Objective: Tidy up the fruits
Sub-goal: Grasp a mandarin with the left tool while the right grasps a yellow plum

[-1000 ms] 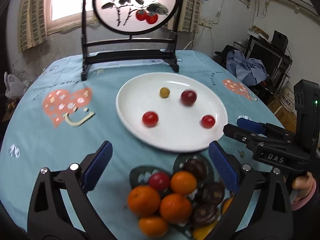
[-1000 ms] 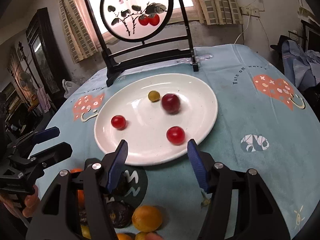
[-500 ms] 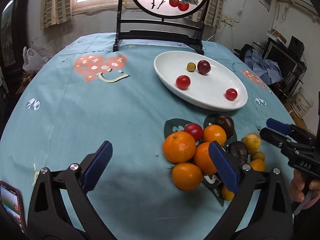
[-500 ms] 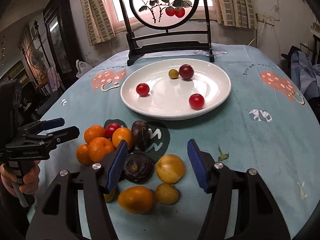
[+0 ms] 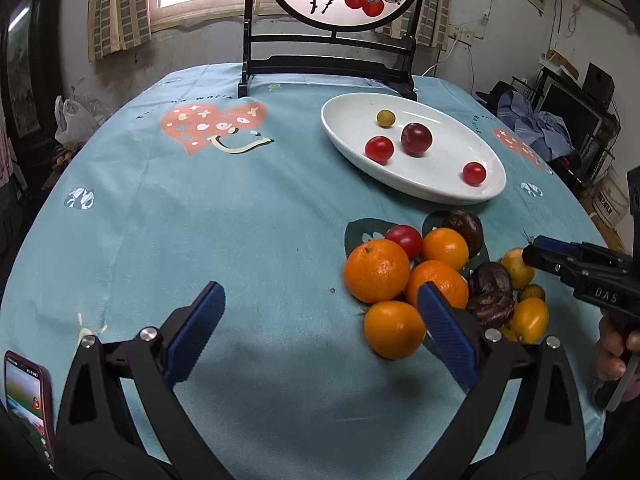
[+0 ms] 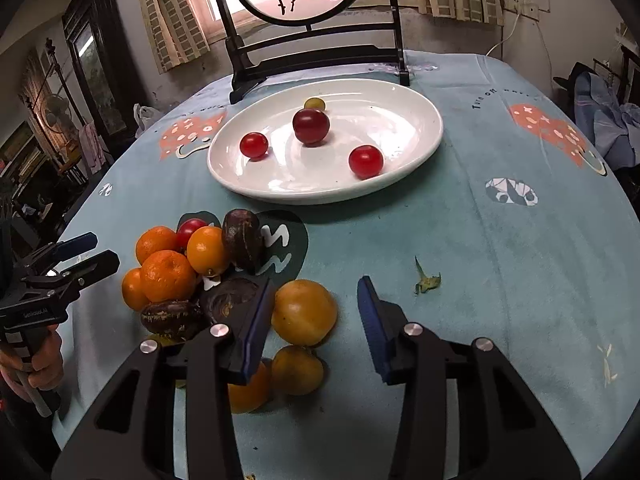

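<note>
Plainly, "DAS" marks the right claw [image 5: 532, 254], jaws closing.

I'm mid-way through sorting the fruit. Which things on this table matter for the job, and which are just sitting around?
Part of the job:
- white plate holding four small fruits
- fruit pile on the cloth
- yellow fruit by the right claw, whose jaws are closing

Just lying about:
- painted screen stand
- phone
- leaf scrap

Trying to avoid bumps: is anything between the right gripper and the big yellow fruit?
Nothing visible does. The yellow fruit sits between the jaws of the right gripper, which are closing; a dark fruit lies just outside one pad.
</note>
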